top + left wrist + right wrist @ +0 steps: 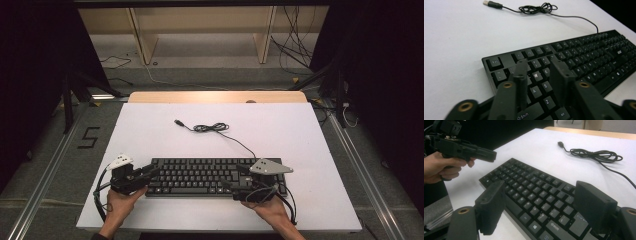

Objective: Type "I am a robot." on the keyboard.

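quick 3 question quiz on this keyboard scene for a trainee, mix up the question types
1. True or false: the keyboard cable is plugged into a socket.
2. Multiple choice: where does the left gripper hover? A) above the coiled cable B) above the letter keys at the keyboard's left end C) off the white table
3. Fill in: the right gripper has its jaws standing ____ over the keys.

Key
1. False: the USB plug lies loose on the table.
2. B: its jaws stand a little apart over the W, E, S keys with nothing between them.
3. Open: they stand wide apart and hold nothing.
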`<state>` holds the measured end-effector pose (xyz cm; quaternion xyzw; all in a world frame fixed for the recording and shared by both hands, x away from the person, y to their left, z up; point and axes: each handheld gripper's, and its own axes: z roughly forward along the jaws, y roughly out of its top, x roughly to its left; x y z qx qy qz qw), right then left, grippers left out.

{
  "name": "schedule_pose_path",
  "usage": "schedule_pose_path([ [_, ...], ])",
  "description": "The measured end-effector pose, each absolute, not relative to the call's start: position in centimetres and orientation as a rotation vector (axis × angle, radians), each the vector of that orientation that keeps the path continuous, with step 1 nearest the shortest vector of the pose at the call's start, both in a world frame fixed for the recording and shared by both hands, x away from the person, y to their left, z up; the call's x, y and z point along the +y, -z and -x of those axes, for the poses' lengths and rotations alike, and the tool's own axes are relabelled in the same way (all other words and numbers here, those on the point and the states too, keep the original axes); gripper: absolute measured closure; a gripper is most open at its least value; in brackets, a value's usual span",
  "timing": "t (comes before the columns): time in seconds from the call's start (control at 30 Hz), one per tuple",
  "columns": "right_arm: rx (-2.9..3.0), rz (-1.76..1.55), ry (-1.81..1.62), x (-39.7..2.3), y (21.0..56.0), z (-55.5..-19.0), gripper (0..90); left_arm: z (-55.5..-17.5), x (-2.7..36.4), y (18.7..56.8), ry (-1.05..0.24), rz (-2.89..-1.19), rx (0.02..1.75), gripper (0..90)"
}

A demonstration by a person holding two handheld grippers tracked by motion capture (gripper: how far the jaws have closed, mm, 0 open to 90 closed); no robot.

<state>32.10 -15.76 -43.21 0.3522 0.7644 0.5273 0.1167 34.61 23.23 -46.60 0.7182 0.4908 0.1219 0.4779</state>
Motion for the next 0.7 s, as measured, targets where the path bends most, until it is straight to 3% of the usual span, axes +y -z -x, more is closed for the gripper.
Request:
schedule_pose_path([
  [0.33, 2.237, -1.03, -1.546, -15.7, 43.2, -32.1, 26.5, -35.0, 22.2, 47.3, -0.286, -1.848, 1.188, 87.5],
  [0.7, 2.24, -1.029, -1.546, -15.7, 43.2, -32.1, 26.5, -35.3, 21.8, 47.8, -0.278, -1.885, 1.194, 88.9],
])
